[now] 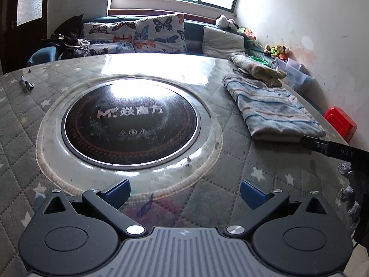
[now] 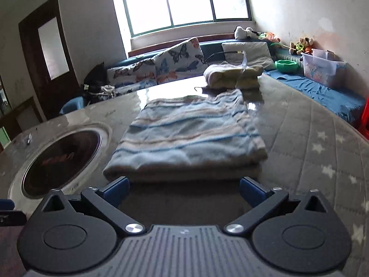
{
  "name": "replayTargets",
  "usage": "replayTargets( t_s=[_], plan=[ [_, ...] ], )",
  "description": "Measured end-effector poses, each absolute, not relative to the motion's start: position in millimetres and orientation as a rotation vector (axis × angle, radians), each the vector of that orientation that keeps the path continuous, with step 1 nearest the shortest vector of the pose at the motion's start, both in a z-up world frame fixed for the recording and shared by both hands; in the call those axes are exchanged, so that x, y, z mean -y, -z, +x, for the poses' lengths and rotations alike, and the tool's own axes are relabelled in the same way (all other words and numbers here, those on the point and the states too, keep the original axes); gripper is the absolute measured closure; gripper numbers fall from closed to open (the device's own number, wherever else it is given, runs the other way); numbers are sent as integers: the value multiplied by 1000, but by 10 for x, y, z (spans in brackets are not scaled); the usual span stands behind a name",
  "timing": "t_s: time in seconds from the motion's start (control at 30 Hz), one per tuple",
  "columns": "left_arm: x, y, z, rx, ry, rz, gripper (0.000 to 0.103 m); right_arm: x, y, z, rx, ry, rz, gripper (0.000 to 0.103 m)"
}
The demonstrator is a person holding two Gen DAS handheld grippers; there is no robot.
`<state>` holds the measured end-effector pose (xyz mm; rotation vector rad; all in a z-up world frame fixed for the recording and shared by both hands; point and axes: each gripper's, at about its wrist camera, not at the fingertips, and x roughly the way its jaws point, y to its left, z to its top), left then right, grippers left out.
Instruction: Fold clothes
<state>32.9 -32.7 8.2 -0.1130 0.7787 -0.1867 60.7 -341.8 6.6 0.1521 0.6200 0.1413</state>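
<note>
Both grippers stand wide and empty. Right gripper [image 2: 183, 190] faces the folded striped garment [image 2: 184, 136] head-on, its near folded edge just beyond the fingertips, its long axis running away toward the yellowish bundle [image 2: 233, 75] (also on the quilted table [image 2: 311, 150]). Left gripper [image 1: 184, 195] points at the inset hotplate [image 1: 130, 122]; the garment lies well off to its right, so the right hand is nearer.
</note>
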Motion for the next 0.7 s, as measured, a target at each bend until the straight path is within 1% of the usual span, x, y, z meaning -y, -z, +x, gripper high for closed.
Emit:
replayTargets(
  t_s=[0.27,0.7],
  plan=[
    [404,-76,246,-790,195,-95,0,3256,-125,355,-603,-111,56,0],
    [483,-3,53,-794,223,-85,0,3278,-10,124,-634,-39,103,0]
  ],
)
